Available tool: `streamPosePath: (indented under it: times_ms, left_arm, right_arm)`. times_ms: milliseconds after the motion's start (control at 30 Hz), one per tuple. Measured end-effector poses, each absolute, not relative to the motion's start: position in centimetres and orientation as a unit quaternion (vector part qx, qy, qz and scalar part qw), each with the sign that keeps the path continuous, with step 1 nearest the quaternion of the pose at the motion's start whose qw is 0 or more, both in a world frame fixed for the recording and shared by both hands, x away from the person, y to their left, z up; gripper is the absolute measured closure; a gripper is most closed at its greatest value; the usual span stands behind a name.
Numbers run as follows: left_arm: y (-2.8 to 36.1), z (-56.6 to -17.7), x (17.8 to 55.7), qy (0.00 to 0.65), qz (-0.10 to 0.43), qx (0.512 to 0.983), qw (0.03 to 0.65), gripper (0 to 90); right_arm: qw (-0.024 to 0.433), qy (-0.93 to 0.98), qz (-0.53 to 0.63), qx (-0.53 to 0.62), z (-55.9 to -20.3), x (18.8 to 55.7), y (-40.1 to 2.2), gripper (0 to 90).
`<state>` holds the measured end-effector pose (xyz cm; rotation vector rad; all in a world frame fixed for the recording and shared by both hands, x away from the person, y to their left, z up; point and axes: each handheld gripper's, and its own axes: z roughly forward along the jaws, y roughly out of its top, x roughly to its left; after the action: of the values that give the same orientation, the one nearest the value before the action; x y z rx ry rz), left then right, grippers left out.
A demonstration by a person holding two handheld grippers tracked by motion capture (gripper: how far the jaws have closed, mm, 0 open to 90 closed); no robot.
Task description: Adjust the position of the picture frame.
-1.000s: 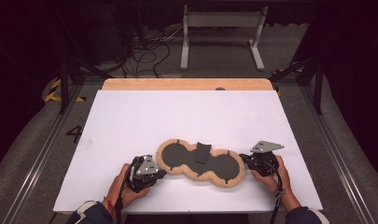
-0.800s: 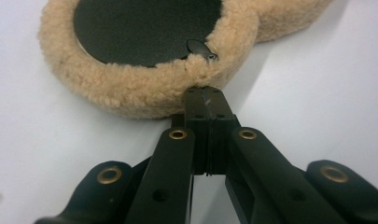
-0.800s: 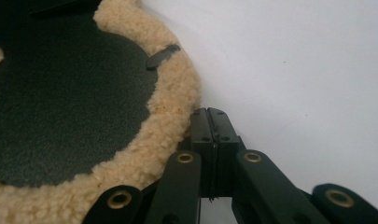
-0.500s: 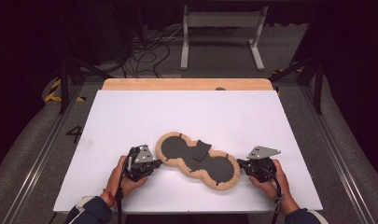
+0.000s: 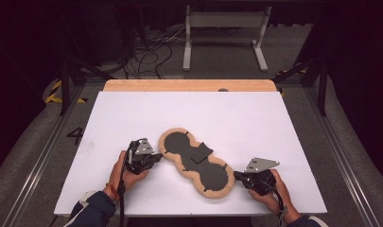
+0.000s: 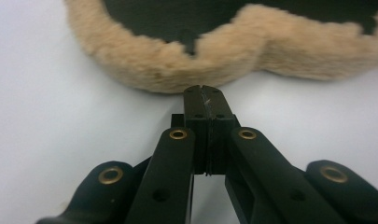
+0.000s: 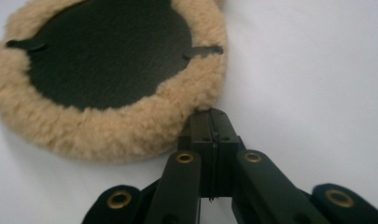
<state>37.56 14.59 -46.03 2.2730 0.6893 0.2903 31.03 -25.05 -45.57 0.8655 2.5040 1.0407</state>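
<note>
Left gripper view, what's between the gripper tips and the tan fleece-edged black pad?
Nothing: just a thin strip of bare white table separates the shut left gripper from the pad's fleece rim.

Left gripper (image 5: 153,157) jaws closed, right gripper (image 5: 238,178) jaws closed, both low, pointing inward

- The fleece piece (image 5: 195,163) has a tan, woolly border around two dark charcoal round panels; a dark flap sits at its middle.
- In the right gripper view the fleece piece (image 7: 107,70) shows a plain black leathery centre with a pale gold fuzzy rim.
- The left gripper (image 6: 205,91) is matte black with brass-coloured rivets.
- The right gripper (image 7: 213,114) is black too, with the same brass rings; a grey plate (image 5: 261,164) tops it in the high view.
- The table sheet (image 5: 132,113) is plain white; a light wood strip (image 5: 189,85) edges it at 12 o'clock.
- The sleeve (image 5: 97,210) at 7 o'clock is dark navy.
</note>
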Motion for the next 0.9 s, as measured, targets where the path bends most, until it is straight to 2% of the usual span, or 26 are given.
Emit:
streamPosePath:
  times_ms: [100, 267, 367, 433, 500, 633, 733, 833, 900]
  left_arm:
    - [14.0, -45.8, 37.1, 0.255, 0.110, 0.886, 0.372, 90.0]
    - [13.2, -46.2, 37.8, 0.258, 0.108, 0.888, 0.365, 89.7]
    - [13.1, -46.2, 37.9, 0.252, 0.112, 0.890, 0.363, 89.8]
    - [13.1, -46.2, 38.1, 0.252, 0.111, 0.890, 0.363, 89.9]
    - [12.9, -46.2, 38.4, 0.256, 0.112, 0.889, 0.362, 89.8]
    - [12.0, -46.1, 38.9, 0.249, 0.101, 0.892, 0.364, 89.7]
    - [10.8, -46.0, 39.0, 0.237, 0.117, 0.897, 0.355, 90.0]
    - [10.9, -46.2, 40.0, 0.248, 0.089, 0.890, 0.371, 90.0]
    - [10.6, -46.0, 40.3, 0.243, 0.093, 0.895, 0.363, 90.0]
  right_arm:
    - [0.154, 0.869, 0.356, 0.308, -45.5, 31.4, -25.3, 90.0]
    - [0.180, 0.851, 0.346, 0.351, -45.4, 34.1, -24.8, 90.0]
    - [0.169, 0.855, 0.354, 0.339, -45.5, 34.9, -23.8, 90.0]
    - [0.158, 0.861, 0.358, 0.325, -45.5, 34.9, -23.3, 90.0]
    - [0.166, 0.867, 0.349, 0.315, -45.4, 34.7, -22.9, 90.0]
    - [0.145, 0.874, 0.356, 0.299, -45.5, 34.2, -22.5, 90.0]
    - [0.161, 0.881, 0.346, 0.281, -45.4, 33.1, -21.4, 90.0]
    - [0.145, 0.881, 0.354, 0.278, -45.5, 32.5, -21.5, 90.0]
    - [0.140, 0.885, 0.354, 0.269, -45.5, 32.1, -21.3, 90.0]
